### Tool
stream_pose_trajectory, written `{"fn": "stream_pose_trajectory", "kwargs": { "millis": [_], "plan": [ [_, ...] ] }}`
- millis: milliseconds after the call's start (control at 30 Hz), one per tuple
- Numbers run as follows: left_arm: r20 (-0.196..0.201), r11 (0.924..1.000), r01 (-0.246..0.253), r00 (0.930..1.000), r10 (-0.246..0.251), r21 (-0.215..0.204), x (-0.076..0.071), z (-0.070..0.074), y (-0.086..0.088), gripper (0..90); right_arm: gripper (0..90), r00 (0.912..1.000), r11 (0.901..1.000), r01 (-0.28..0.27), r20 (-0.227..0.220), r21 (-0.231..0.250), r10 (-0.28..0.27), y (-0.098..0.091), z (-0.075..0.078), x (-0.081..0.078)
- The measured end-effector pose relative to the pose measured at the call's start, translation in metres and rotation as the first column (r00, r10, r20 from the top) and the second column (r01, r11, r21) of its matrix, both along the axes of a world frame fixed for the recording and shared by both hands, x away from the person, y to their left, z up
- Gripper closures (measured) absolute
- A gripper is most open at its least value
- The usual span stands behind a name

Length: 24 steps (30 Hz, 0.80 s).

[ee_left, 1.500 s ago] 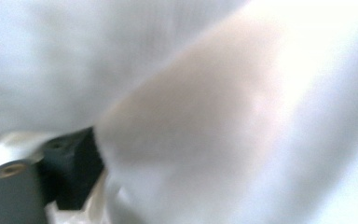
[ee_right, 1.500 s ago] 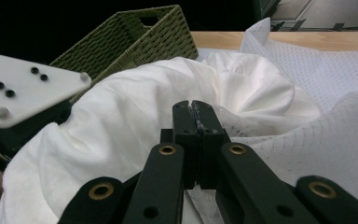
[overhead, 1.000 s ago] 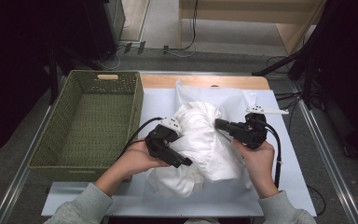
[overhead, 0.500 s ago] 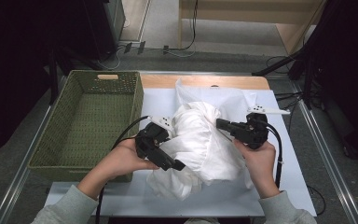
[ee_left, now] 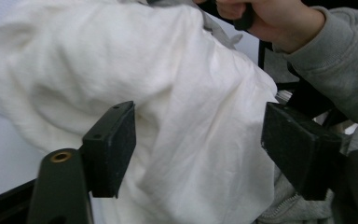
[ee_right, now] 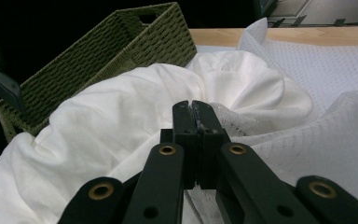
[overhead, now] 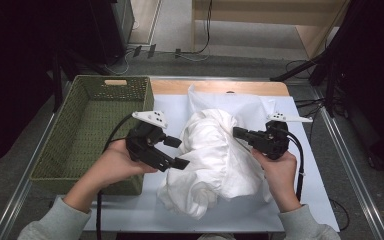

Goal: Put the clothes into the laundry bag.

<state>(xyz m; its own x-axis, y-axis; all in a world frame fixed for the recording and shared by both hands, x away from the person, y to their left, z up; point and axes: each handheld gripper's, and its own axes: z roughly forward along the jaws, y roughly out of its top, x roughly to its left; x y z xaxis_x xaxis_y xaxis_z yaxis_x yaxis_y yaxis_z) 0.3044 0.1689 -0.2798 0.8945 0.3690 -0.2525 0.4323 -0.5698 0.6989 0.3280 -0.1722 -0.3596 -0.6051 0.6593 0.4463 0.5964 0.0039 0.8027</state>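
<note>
My left hand-held gripper (overhead: pixel 174 152) has let go and come up off the white cloth (overhead: pixel 215 155). A second ago it sat low on the cloth's near left side. Its jaws have just been closing a bit but stand apart, with the cloth in front of them, not pinched. My right hand-held gripper (overhead: pixel 239 133) stays clenched; I think it pinches the cloth's right side, so I can get a new grip. The cloth lies bunched in the middle of the tabletop (overhead: pixel 310 190), beside the green basket (overhead: pixel 75 145). I cannot see the pinched spot, or what is under the bundle.
</note>
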Motion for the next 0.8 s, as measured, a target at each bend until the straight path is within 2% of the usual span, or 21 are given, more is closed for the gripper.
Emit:
{"fn": "stream_pose_trajectory", "kwargs": {
  "millis": [67, 100, 133, 200, 233, 267, 300, 367, 400, 467, 500, 533, 600, 667, 800],
  "plan": [
    [0.037, 0.9968, -0.065, 0.9973, 0.063, 0.046, 0.01, 0.003, 0.003, 38.4, 90.0, 1.0, 1.0, 0.002, 0.008, -0.004, -0.002, 0.0, 0.001, 0.001],
    [0.039, 0.993, -0.098, 0.9947, 0.095, 0.067, 0.017, 0.001, 0.003, 43.1, 89.9, 1.0, 1.0, 0.003, 0.009, -0.001, -0.003, 0.0, 0.001, 0.001],
    [0.036, 0.9907, -0.113, 0.9932, 0.111, 0.075, 0.022, -0.001, 0.002, 49.7, 89.9, 1.0, 1.0, 0.006, 0.004, 0.0, -0.006, -0.001, 0.002, 0.001],
    [-0.01, 0.9888, -0.137, 0.9905, 0.137, 0.06, 0.036, -0.009, -0.002, 62.8, 89.8, 0.9999, 0.9999, 0.011, 0.004, 0.0, -0.011, -0.003, 0.003, 0.001],
    [-0.008, 0.9867, -0.149, 0.9886, 0.15, 0.065, 0.043, -0.013, -0.005, 68.9, 89.8, 0.9998, 0.9998, 0.02, 0.005, 0.005, -0.02, -0.006, 0.004, 0.001],
    [0.009, 0.9851, -0.152, 0.9884, 0.152, 0.081, 0.047, -0.017, -0.007, 72.3, 89.8, 0.9997, 0.9997, 0.025, 0.008, 0.007, -0.025, -0.008, 0.004, 0.002],
    [0.024, 0.9824, -0.157, 0.9875, 0.156, 0.1, 0.055, -0.023, -0.011, 80.1, 89.8, 0.9996, 0.9996, 0.028, 0.006, 0.009, -0.028, -0.009, 0.005, 0.002],
    [0.042, 0.9797, -0.174, 0.9845, 0.17, 0.101, 0.065, -0.031, -0.017, 88.9, 90.0, 0.9993, 0.9992, 0.036, 0.004, 0.017, -0.036, -0.012, 0.005, 0.004],
    [0.053, 0.9775, -0.18, 0.9832, 0.175, 0.11, 0.071, -0.036, -0.021, 90.0, 90.0, 0.9994, 0.9991, 0.036, -0.002, 0.021, -0.036, -0.012, 0.006, 0.004],
    [0.049, 0.9758, -0.185, 0.9823, 0.181, 0.116, 0.081, -0.047, -0.031, 90.0, 90.0, 0.9993, 0.9993, 0.038, 0.003, 0.008, -0.038, -0.012, 0.007, 0.004],
    [0.028, 0.9767, -0.174, 0.9848, 0.171, 0.126, 0.086, -0.054, -0.037, 90.0, 90.0, 0.9993, 0.9993, 0.036, 0.006, 0.001, -0.036, -0.012, 0.008, 0.003],
    [-0.004, 0.9803, -0.159, 0.9871, 0.16, 0.118, 0.088, -0.061, -0.042, 90.0, 90.0, 0.9992, 0.9993, 0.038, 0.01, -0.004, -0.038, -0.012, 0.009, 0.003],
    [-0.028, 0.9866, -0.126, 0.9912, 0.129, 0.104, 0.087, -0.072, -0.053, 90.0, 90.0, 0.999, 0.9991, 0.043, 0.011, -0.002, -0.043, -0.014, 0.009, 0.003],
    [-0.035, 0.9912, -0.092, 0.9948, 0.096, 0.095, 0.082, -0.078, -0.062, 90.0, 90.0, 0.999, 0.999, 0.044, 0.012, 0.0, -0.044, -0.016, 0.009, 0.004],
    [-0.047, 0.9976, -0.042, 0.9979, 0.045, 0.056, 0.07, -0.082, -0.077, 90.0, 90.0, 0.9988, 0.9988, 0.048, 0.009, 0.007, -0.048, -0.017, 0.008, 0.005]
  ]
}}
